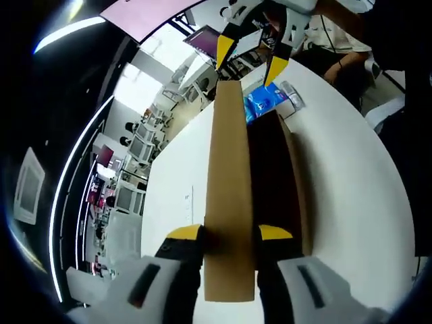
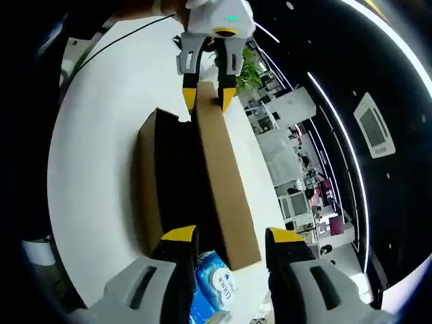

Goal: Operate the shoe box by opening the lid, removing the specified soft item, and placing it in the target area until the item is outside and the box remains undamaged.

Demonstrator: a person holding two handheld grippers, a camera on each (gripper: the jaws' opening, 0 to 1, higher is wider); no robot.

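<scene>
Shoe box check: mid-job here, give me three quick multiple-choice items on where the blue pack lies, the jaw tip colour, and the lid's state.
1. Where is the blue soft pack?
A. On the white table at one end of the box
B. Inside the box
C. Held in a gripper

2. What colour are the jaw tips of the left gripper?
A. Red
B. Yellow
C. Green

3. What state is the shoe box lid in?
A. Shut flat on the box
B. Lying off on the table
C. Raised on edge over the open shoe box

Answers: 1 A, the pack rests on the table past the box's end. 2 B, yellow tips show on both grippers. 3 C, the lid stands upright with the left gripper's jaws on either side, the right gripper at the other end.
</scene>
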